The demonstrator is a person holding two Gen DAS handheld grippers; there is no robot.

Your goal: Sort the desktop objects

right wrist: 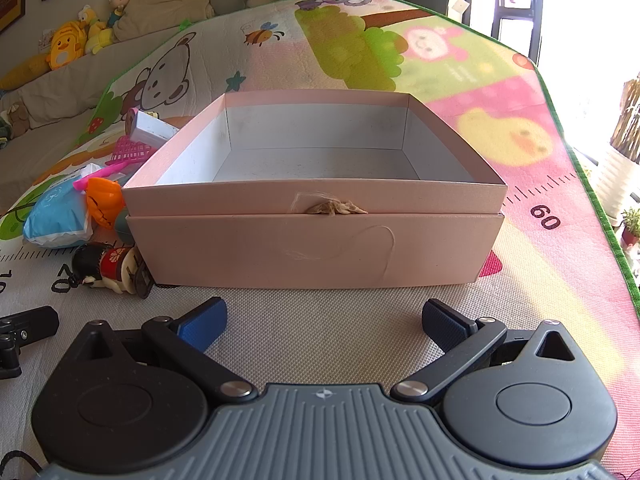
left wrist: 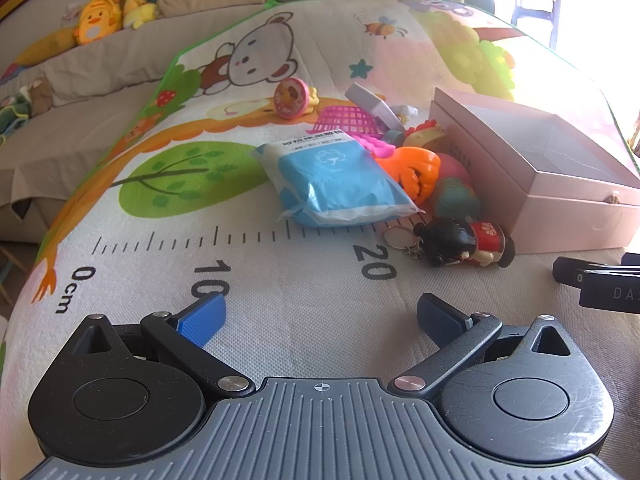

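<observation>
A pile of small objects lies on a cartoon play mat: a blue tissue pack, an orange pumpkin toy, a black-haired doll keychain, a pink toy basket, a round pink toy and a grey box. An open pink box stands right of the pile, with nothing inside. My left gripper is open and empty, low over the mat before the pile. My right gripper is open and empty, just before the pink box's front wall. The doll, tissue pack and pumpkin also show in the right wrist view.
The play mat has a printed ruler along its near side. The right gripper's black body sits at the right edge of the left wrist view. A beige sofa with plush toys lies behind the mat. A bright window is at the far right.
</observation>
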